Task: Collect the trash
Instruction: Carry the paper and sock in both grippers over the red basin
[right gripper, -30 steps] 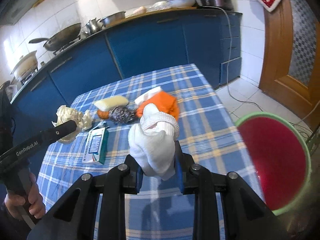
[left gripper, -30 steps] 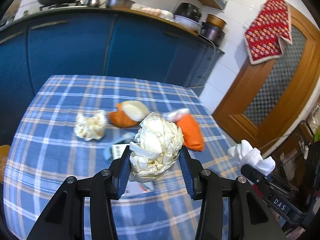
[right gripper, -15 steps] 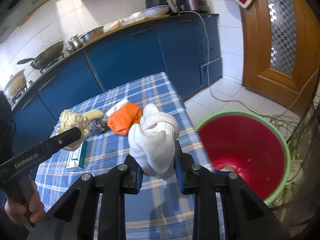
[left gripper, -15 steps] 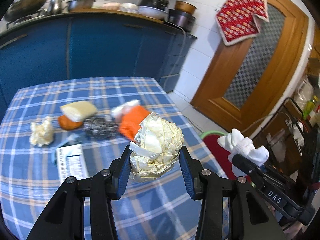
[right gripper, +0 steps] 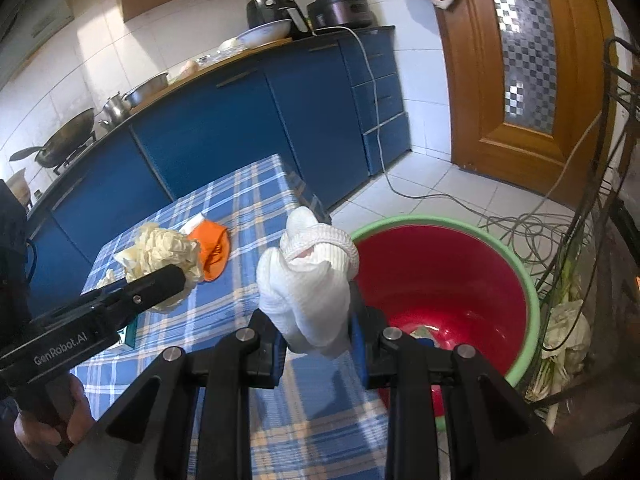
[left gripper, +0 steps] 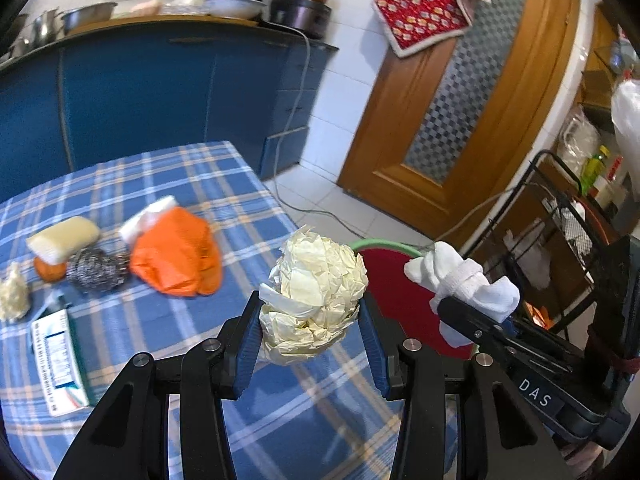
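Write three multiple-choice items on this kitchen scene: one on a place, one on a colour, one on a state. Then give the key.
1. Where does the steel scrubber lie?
A. in the bucket
B. on the checked tablecloth
C. on the floor

2. What colour is the bucket inside?
A. red
B. blue
C. black

3. What is the right gripper doing?
A. standing open, holding nothing
B. gripping a tin
C. gripping a white cloth

Key: 1 B, it sits beside the orange glove; 2 A, red walls under a green rim; 3 C, the pads pinch the cloth.
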`<action>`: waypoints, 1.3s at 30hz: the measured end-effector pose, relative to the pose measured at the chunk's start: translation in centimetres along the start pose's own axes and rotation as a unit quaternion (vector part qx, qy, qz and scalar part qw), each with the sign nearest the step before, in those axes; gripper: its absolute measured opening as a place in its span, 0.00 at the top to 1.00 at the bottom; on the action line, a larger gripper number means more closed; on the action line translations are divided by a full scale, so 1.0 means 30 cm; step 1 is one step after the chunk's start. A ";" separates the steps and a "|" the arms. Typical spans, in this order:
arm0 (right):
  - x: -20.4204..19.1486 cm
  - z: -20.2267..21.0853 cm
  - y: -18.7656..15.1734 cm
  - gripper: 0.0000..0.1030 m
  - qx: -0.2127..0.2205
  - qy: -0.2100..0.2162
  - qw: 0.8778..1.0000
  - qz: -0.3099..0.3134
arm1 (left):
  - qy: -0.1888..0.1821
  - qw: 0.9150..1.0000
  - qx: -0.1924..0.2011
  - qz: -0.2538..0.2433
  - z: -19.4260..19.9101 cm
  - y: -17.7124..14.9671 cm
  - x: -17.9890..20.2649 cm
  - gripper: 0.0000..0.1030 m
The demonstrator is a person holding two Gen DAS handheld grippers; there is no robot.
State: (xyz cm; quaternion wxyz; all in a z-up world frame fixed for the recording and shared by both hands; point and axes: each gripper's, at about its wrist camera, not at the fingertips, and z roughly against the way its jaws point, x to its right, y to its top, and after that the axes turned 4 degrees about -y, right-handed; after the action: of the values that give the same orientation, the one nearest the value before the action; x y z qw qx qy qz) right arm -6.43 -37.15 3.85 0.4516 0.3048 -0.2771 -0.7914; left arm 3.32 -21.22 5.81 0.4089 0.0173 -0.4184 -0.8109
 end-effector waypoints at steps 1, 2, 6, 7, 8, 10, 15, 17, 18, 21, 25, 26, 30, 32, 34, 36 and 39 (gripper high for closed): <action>0.011 0.000 -0.002 0.71 0.000 -0.002 1.000 -0.003 | -0.002 1.000 -0.003 -0.002 -0.013 0.001 0.008 0.54; 0.020 -0.003 -0.003 0.71 -0.001 -0.004 1.000 -0.005 | -0.003 1.000 -0.006 -0.005 -0.029 0.003 0.017 0.54; 0.053 -0.017 -0.009 0.71 -0.006 -0.011 1.000 -0.015 | -0.008 1.000 -0.016 -0.015 -0.078 0.012 0.042 0.54; 0.061 -0.021 -0.010 0.71 -0.008 -0.013 1.000 -0.018 | -0.009 1.000 -0.018 -0.018 -0.091 0.013 0.049 0.54; 0.070 -0.026 -0.012 0.71 -0.010 -0.014 1.000 -0.021 | -0.010 1.000 -0.021 -0.021 -0.106 0.014 0.057 0.54; 0.088 -0.035 -0.014 0.71 -0.014 -0.017 0.999 -0.027 | -0.011 0.999 -0.027 -0.026 -0.131 0.016 0.069 0.54; 0.129 -0.046 -0.019 0.71 -0.018 -0.022 0.999 -0.040 | -0.020 0.998 -0.041 -0.045 -0.195 0.018 0.111 0.54; 0.143 -0.051 -0.019 0.71 -0.020 -0.025 0.998 -0.045 | -0.023 0.997 -0.047 -0.051 -0.223 0.018 0.127 0.54; 0.154 -0.053 -0.020 0.71 -0.021 -0.027 0.998 -0.049 | -0.024 0.997 -0.051 -0.054 -0.238 0.019 0.135 0.54; 0.176 -0.055 -0.022 0.71 -0.024 -0.031 0.998 -0.056 | -0.028 0.996 -0.060 -0.063 -0.281 0.019 0.164 0.54; 0.206 -0.059 -0.028 0.71 -0.026 -0.036 0.997 -0.064 | -0.033 0.994 -0.069 -0.073 -0.327 0.020 0.191 0.54; 0.214 -0.060 -0.029 0.71 -0.026 -0.037 0.997 -0.066 | -0.035 0.994 -0.071 -0.074 -0.339 0.020 0.197 0.54; 0.241 -0.065 -0.033 0.71 -0.029 -0.041 0.996 -0.076 | -0.033 0.993 -0.081 -0.073 -0.385 0.021 0.204 0.53; 0.254 -0.067 -0.034 0.71 -0.030 -0.043 0.995 -0.080 | -0.034 0.993 -0.085 -0.070 -0.400 0.021 0.203 0.53; 0.267 -0.069 -0.037 0.71 -0.031 -0.046 0.995 -0.083 | -0.031 0.993 -0.086 -0.069 -0.412 0.019 0.203 0.52; 0.278 -0.072 -0.040 0.71 -0.032 -0.046 0.995 -0.087 | -0.028 0.993 -0.088 -0.070 -0.420 0.019 0.205 0.50; 0.287 -0.077 -0.043 0.71 -0.034 -0.046 0.994 -0.090 | -0.025 0.993 -0.092 -0.070 -0.429 0.018 0.207 0.46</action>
State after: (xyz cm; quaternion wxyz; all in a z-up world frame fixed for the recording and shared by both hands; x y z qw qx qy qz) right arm -8.93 -44.58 -0.59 0.3753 0.2759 -0.2419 -0.8512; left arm 4.30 -34.14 -0.21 0.3408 -0.0115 -0.3494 -0.8727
